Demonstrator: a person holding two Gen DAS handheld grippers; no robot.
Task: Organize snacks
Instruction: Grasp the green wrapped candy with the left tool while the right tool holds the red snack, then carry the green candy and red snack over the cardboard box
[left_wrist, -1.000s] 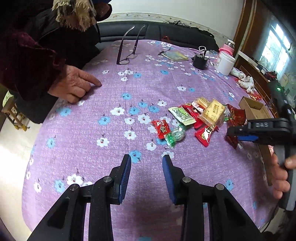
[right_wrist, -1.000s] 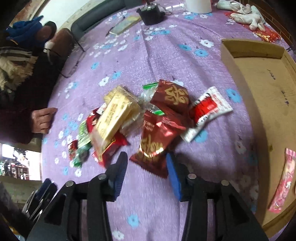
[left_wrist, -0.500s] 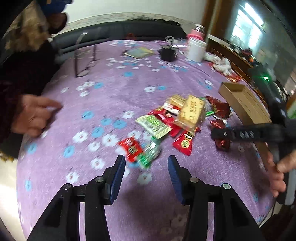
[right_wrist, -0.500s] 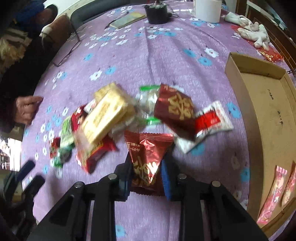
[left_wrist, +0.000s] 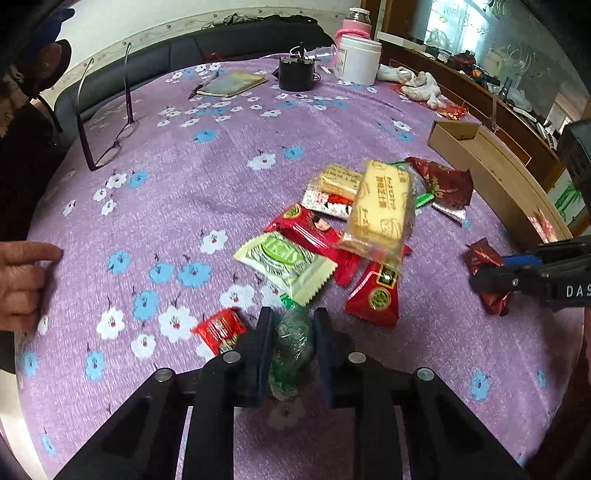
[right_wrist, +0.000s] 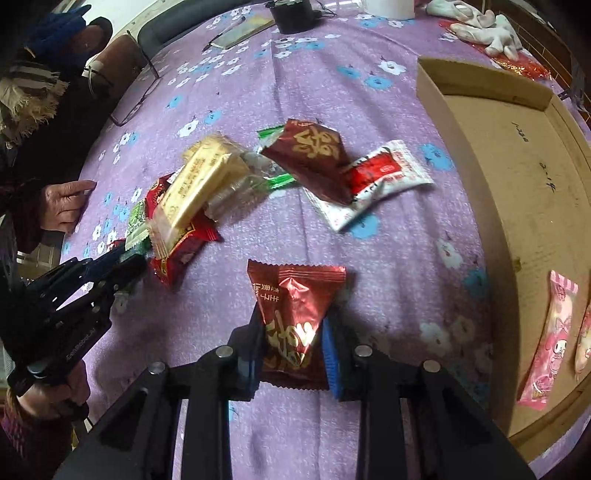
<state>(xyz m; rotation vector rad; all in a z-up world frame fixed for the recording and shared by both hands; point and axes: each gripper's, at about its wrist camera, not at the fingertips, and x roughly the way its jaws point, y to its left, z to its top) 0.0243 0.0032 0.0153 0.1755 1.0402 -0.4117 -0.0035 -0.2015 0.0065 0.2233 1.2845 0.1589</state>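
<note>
A pile of wrapped snacks lies on the purple flowered tablecloth (left_wrist: 229, 177): a yellow biscuit pack (left_wrist: 380, 208), a green-and-white pack (left_wrist: 284, 264), red packs (left_wrist: 375, 297) and a dark red pack (right_wrist: 314, 155). My left gripper (left_wrist: 291, 341) is shut on a clear green candy (left_wrist: 290, 343) at the near edge of the pile. My right gripper (right_wrist: 293, 341) is shut on a dark red foil snack (right_wrist: 291, 306) and holds it next to the cardboard box (right_wrist: 461, 147); it also shows in the left wrist view (left_wrist: 487, 275).
The open cardboard box holds pink snack packs (right_wrist: 546, 332). A person's hand (left_wrist: 22, 280) rests on the table's left edge. Glasses (left_wrist: 107, 122), a notebook (left_wrist: 232, 83), a black pot (left_wrist: 295, 72), a white canister (left_wrist: 358, 59) and white gloves (left_wrist: 417, 83) stand at the far side.
My left gripper moved forward to the pile and shut on the green candy. My right gripper shut on the dark red snack and pulled it back from the pile.
</note>
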